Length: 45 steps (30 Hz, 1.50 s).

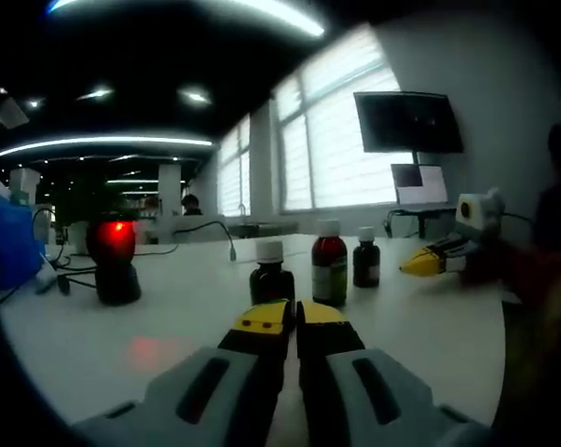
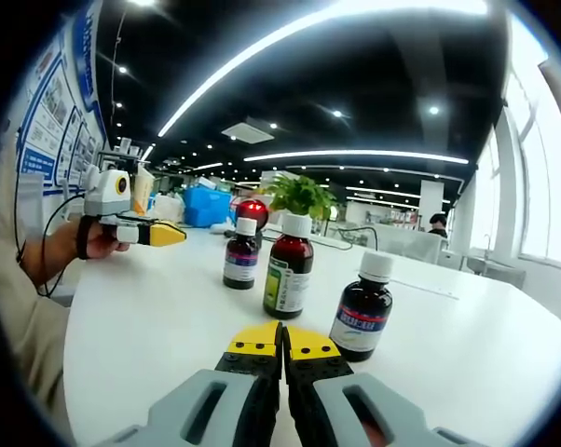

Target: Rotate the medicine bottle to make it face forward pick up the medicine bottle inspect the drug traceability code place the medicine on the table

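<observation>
Standing upright on the white table (image 2: 150,326), three medicine bottles are being faced from both sides: the tall bottle (image 2: 288,265) in the middle, the others flanking it. The right gripper (image 2: 281,343) and left gripper (image 1: 294,317) are being held closed and empty, short of them, seemingly ready to approach.

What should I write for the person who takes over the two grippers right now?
Left gripper: shut, holding nothing, low over the white table.
Right gripper: shut, holding nothing, also over the table.
Three medicine bottles stand upright in a loose row: tall bottle in the middle, squat bottle, small bottle. The red-lit scanner stands beyond them.
Done: no bottle is picked up.
Left: rotate, pick up, inspect code, set down.
</observation>
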{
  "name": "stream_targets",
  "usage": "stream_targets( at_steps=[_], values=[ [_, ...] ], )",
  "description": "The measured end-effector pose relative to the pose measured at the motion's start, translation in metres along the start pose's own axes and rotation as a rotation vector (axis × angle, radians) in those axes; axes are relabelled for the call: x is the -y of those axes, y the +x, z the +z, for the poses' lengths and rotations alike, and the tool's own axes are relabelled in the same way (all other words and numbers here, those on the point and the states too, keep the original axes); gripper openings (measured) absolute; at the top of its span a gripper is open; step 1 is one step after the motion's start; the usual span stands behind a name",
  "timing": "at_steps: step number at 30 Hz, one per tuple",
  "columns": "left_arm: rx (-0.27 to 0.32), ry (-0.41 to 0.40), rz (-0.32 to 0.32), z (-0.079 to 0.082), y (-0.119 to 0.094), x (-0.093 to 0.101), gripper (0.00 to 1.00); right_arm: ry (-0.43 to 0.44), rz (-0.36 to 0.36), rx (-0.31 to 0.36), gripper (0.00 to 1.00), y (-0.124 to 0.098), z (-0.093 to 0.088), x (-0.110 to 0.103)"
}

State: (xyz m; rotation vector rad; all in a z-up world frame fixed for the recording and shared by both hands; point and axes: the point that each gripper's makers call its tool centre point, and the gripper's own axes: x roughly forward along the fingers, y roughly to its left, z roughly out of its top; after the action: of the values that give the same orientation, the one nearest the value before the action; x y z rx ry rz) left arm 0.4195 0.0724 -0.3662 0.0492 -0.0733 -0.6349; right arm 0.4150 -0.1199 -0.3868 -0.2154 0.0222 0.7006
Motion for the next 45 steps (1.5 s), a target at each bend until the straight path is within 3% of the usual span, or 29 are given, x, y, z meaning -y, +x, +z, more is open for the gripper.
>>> stream_targets(
  at_steps=[14, 45],
  values=[
    [-0.037, 0.034, 0.037, -0.0060, 0.0005, -0.0056, 0.00, -0.009, 0.000, 0.004, 0.00, 0.0000, 0.0008, -0.0001],
    [-0.053, 0.058, 0.025, -0.0094, 0.0017, -0.0032, 0.00, -0.020, 0.001, 0.004, 0.00, 0.0011, 0.0009, -0.0018]
  ],
)
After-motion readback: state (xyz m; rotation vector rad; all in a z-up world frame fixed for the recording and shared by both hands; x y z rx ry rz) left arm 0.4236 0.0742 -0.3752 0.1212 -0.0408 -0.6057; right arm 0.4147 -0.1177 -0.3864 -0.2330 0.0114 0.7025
